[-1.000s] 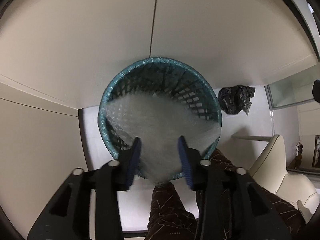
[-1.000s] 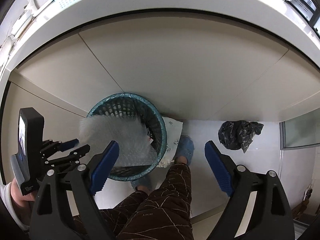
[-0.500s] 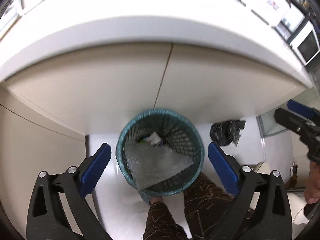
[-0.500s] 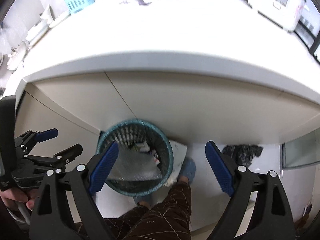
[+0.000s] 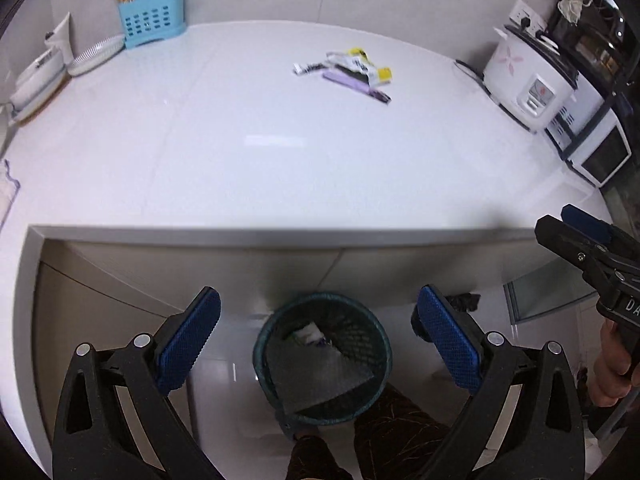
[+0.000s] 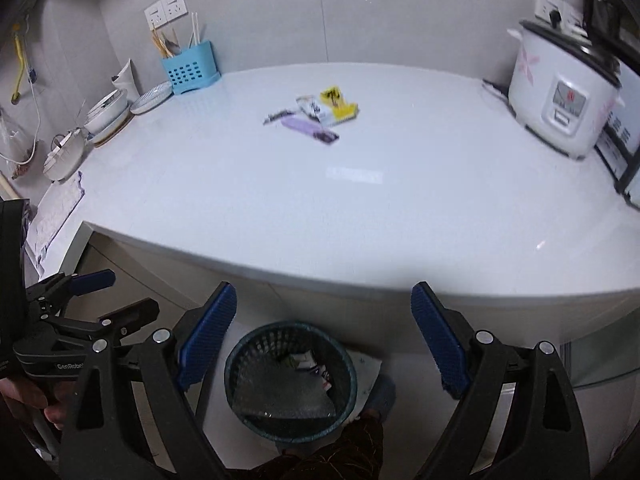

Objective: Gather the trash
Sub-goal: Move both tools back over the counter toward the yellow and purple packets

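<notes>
Now both my grippers, left and right, gape wide with nothing held, above the bin. Remaining wrappers lie far back on the counter. I'd judge thin, flat, overlapping packets could slip from the pads or scatter when pinched.

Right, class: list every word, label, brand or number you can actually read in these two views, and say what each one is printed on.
"GenRobot" (last letters cut off): on the left gripper, seen from the right wrist view.
"DA" (rest cut off): on the right gripper, seen from the left wrist view.
Wrappers on the counter: print too blurred to read.
Rice cooker panel: too small to read.
Trash in the bin: unreadable.
</notes>
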